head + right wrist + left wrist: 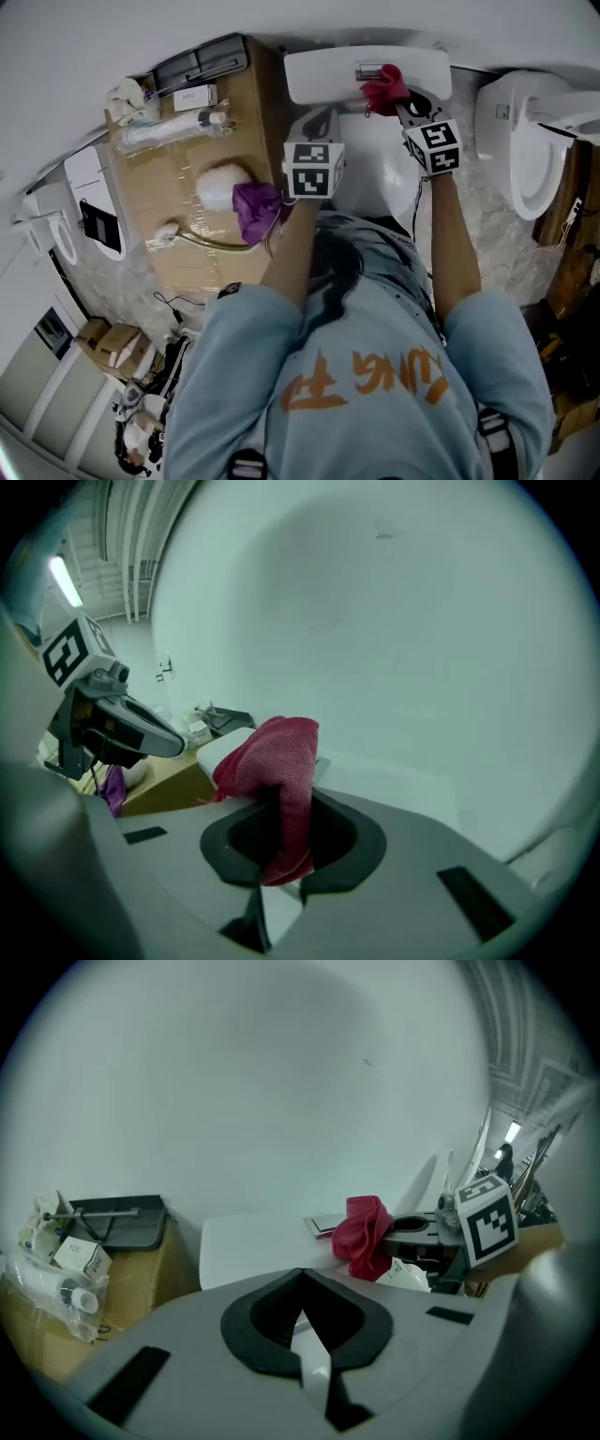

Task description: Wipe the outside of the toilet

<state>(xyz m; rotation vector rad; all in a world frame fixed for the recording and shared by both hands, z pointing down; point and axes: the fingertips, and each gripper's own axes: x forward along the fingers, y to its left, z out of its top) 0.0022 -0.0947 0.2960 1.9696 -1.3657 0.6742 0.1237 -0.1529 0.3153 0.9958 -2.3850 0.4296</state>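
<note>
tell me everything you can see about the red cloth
The red cloth is a crimson rag with a knit-looking weave, bunched and folded rather than spread flat. The right claw is shut on it, with one end hanging down between the jaws. Its bunched part rests on the white toilet tank lid, right beside the chrome flush button.

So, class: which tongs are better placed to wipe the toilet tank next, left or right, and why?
Right. The right tongs grip the red cloth, which sits at the tank lid. The left tongs are shut and hold nothing.
</note>
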